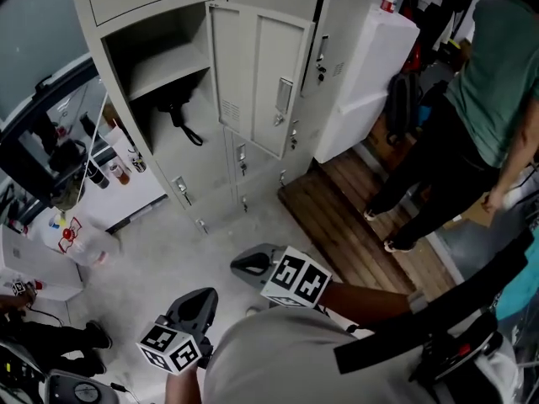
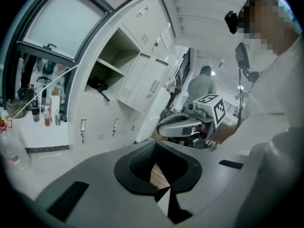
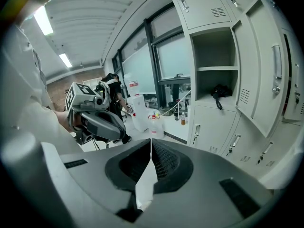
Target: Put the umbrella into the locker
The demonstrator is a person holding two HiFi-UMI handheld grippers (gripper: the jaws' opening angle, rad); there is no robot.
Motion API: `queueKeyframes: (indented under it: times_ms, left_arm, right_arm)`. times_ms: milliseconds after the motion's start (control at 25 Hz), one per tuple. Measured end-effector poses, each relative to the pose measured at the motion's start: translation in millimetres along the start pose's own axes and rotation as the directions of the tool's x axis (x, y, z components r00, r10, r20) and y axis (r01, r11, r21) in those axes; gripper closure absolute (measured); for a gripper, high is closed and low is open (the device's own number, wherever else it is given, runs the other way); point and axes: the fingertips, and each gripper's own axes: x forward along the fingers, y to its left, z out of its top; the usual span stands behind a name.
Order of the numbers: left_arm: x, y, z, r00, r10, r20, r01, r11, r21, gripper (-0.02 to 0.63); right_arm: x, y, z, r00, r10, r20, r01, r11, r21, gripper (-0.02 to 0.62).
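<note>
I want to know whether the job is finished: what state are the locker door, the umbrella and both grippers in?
Locker door, swung open.
Umbrella, folded, lying inside the open locker.
Left gripper, shut, empty.
Right gripper, shut, empty.
Lower locker doors, shut.

Open locker [image 1: 126,67], below shelf [image 1: 168,64]: dark folded umbrella [image 1: 175,109], probably, strap dangling.
</note>
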Motion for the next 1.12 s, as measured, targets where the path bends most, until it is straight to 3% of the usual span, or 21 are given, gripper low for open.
queueKeyframes:
  times_ms: [1120]
  left_arm:
    - [4,3,-18,0.999,0.011,-0.036,-0.011,1.000,0.004,0.597]
  right_arm:
    - [3,6,-4,1.000,0.010,0.001,-0.010,1.000,0.011,0.578]
